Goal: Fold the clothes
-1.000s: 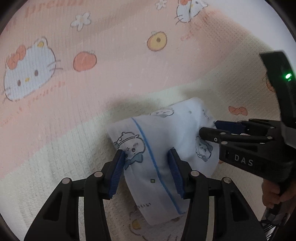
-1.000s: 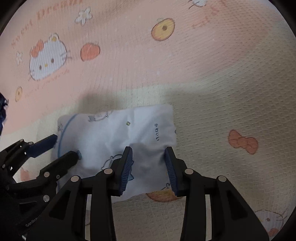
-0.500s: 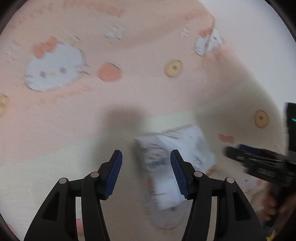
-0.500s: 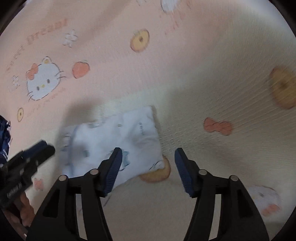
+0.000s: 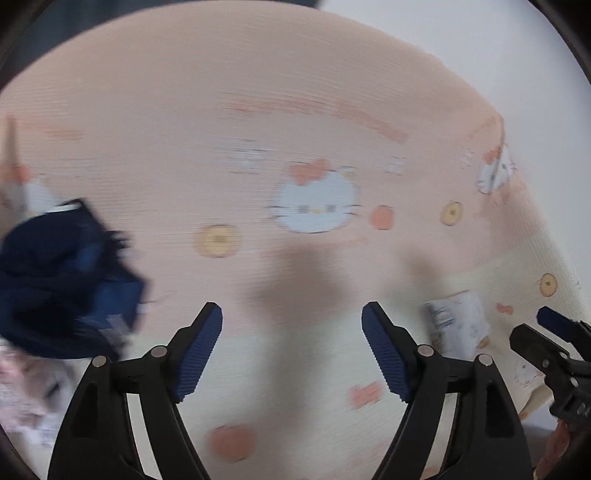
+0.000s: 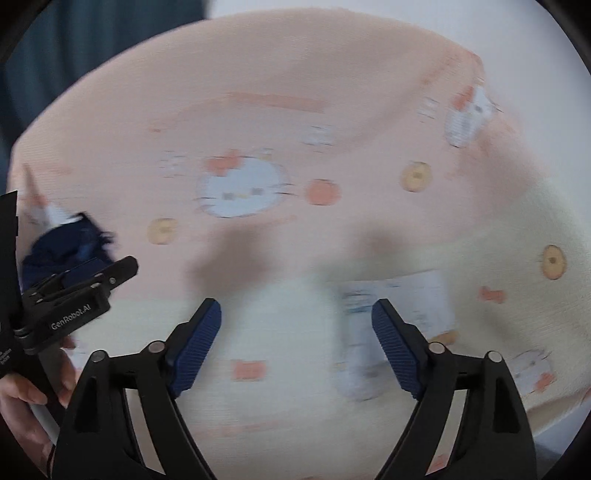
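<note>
Surface: a bed covered by a blanket (image 5: pixel 295 92), pink across its far part and cream nearer me, printed with white cat faces, bows, round biscuits and orange fruit. Both views are smeared by motion, so I cannot read the fine print.

Room: a pale wall (image 5: pixel 461 33) behind the blanket's far right edge; a dark teal curtain (image 6: pixel 74 40) at the upper left in the right wrist view.

Task item: a folded white garment (image 6: pixel 417 295) with small blue cartoon prints lies flat on the cream band, toward the blanket's right side, free of both claws.

Other items: a rumpled navy garment (image 5: pixel 62 280) lies at the left on the pink part, with a pale patterned cloth (image 5: pixel 26 384) just below it at the frame edge.

Left claw (image 5: pixel 291 347): its jaws have just been opening and stand wide apart, with only blanket between them.

Right claw (image 6: pixel 295 347): its jaws have just been opening too, wide and empty; the folded garment shows behind its right finger.

Obstructions: I see the right claw's tips at the right margin of the left view, and the left claw with a person's hand (image 6: pixel 22 406) at the left margin of the right view.

Open room: the blanket's middle, crossed by soft shadows, is bare. Its right edge curves down near the folded garment.
</note>
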Action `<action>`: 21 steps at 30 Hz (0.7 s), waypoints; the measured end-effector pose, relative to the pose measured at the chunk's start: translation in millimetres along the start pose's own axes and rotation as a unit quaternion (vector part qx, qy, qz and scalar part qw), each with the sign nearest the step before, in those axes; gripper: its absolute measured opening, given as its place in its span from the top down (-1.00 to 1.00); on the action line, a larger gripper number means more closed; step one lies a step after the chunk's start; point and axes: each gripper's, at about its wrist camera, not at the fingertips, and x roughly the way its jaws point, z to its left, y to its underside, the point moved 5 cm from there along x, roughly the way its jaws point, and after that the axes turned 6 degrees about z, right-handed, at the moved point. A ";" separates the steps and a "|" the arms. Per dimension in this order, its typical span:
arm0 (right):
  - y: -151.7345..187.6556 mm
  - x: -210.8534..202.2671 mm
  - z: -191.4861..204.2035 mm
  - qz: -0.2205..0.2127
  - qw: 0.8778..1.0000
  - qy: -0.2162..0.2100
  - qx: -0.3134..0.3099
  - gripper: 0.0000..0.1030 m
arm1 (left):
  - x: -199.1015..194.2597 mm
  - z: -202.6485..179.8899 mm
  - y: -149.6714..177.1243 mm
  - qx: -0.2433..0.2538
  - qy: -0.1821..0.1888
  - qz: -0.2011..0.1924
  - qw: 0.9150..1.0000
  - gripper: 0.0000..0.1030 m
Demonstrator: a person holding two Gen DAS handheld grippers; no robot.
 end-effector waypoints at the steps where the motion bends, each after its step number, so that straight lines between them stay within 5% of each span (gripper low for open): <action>1: 1.9 -6.9 20.8 -0.004 1.000 -0.008 -0.004 -0.75 | -11.4 16.8 4.0 -0.003 -0.013 -0.001 1.000 -0.57; 4: 10.1 -25.2 71.1 -0.014 0.999 -0.017 -0.025 -0.94 | -34.6 55.2 13.6 -0.016 -0.032 -0.003 0.999 -0.57; 10: 32.2 -52.5 137.3 -0.015 0.999 -0.026 -0.043 -0.98 | -91.7 110.6 45.3 -0.037 -0.041 -0.015 0.998 -0.57; 21: 94.2 -117.2 152.3 -0.021 0.999 -0.013 -0.036 -0.98 | -193.7 115.1 131.1 -0.032 -0.037 -0.042 0.998 -0.57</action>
